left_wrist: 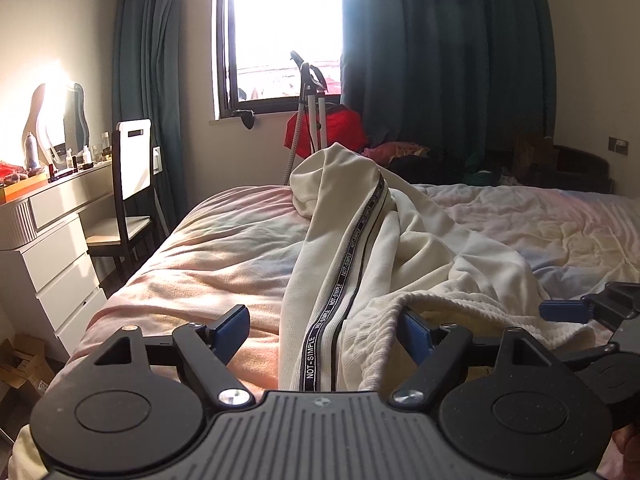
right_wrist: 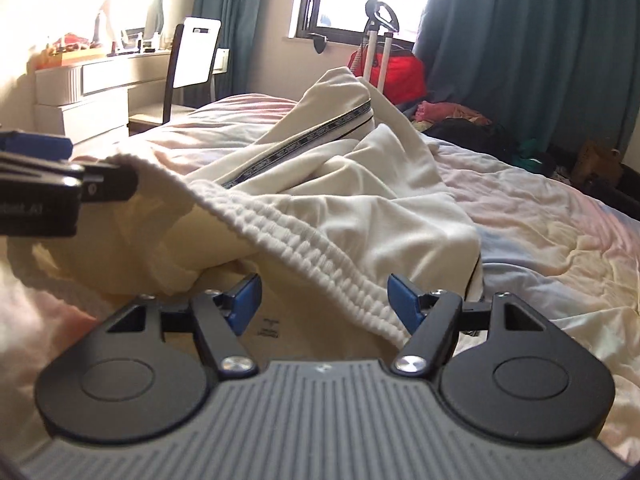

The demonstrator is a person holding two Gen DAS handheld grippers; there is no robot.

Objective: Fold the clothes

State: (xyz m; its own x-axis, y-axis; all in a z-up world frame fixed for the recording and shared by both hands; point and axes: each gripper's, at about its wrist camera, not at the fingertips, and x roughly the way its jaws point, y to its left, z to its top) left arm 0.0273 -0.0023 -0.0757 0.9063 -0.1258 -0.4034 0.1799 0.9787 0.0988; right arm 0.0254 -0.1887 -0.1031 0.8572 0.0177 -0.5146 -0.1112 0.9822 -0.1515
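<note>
Left gripper [left_wrist: 326, 330] wide open over cream track pants [left_wrist: 360, 248], nothing pinched. Right gripper [right_wrist: 324, 300] spread open too, straddling the ribbed waistband [right_wrist: 304, 248]. Pants crumpled across the pinkish bed [left_wrist: 208, 252].

Each claw [left_wrist: 324, 334] [right_wrist: 324, 300]: black arms, blue pads, silver screws, ribbed grey base.

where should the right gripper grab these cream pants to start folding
Grip the ribbed waistband of the cream pants. It runs raised between the open right gripper fingers, a thick firm edge lifted off the bed. Come in from the near side, straight ahead along the fingers, one finger over and one under the band.
</note>
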